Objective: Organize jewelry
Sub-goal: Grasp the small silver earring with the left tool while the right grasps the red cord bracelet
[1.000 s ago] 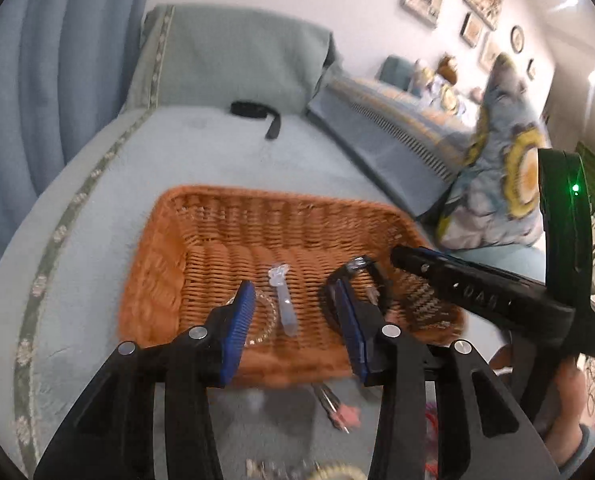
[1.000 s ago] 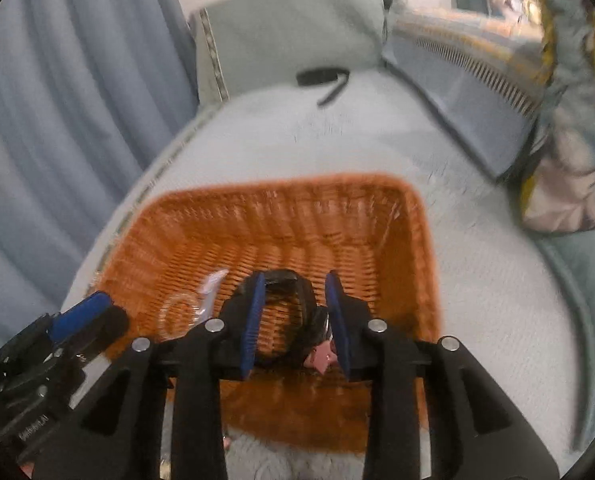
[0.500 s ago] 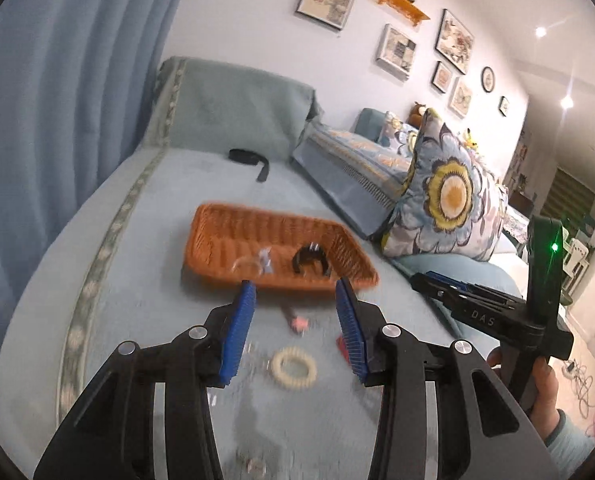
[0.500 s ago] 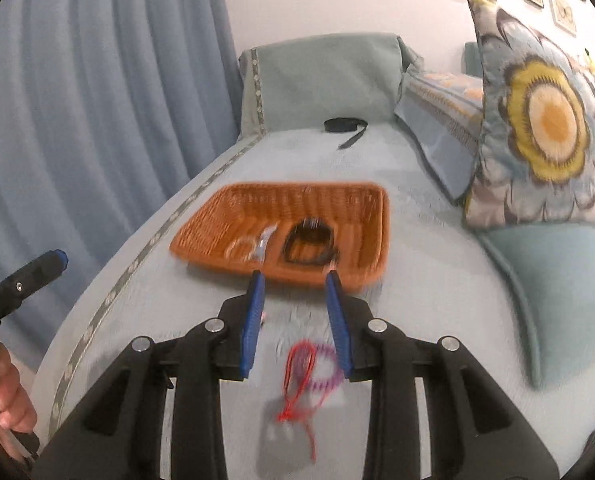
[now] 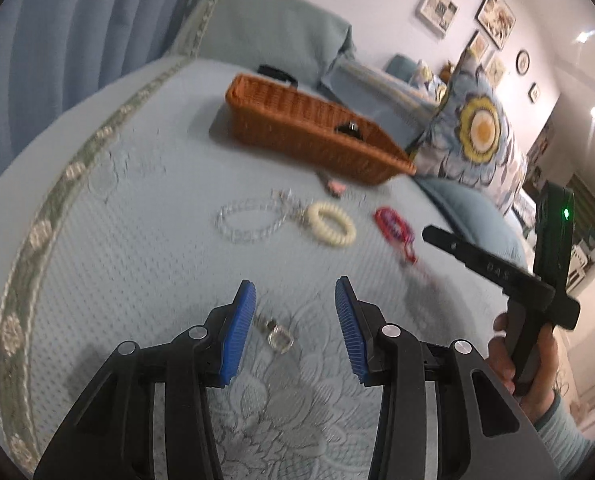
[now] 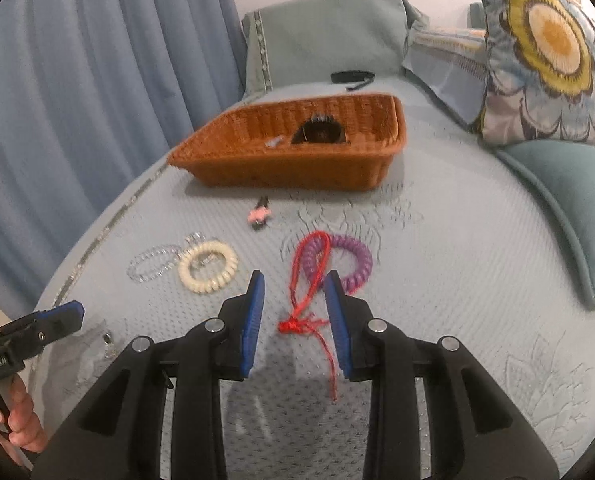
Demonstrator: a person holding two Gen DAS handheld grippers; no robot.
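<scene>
Both hand-held grippers hang over the pale blue quilted bed with jaws parted and nothing gripped. The left hand-held gripper has a small silver ring lying on the bed between its blue pads. The right hand-held gripper frames a red cord looped over a purple coil bracelet. A cream coil bracelet touches a clear bead bracelet; a pink clip lies near the wicker basket, which holds a black band. "DAS" is printed on the right tool's arm.
</scene>
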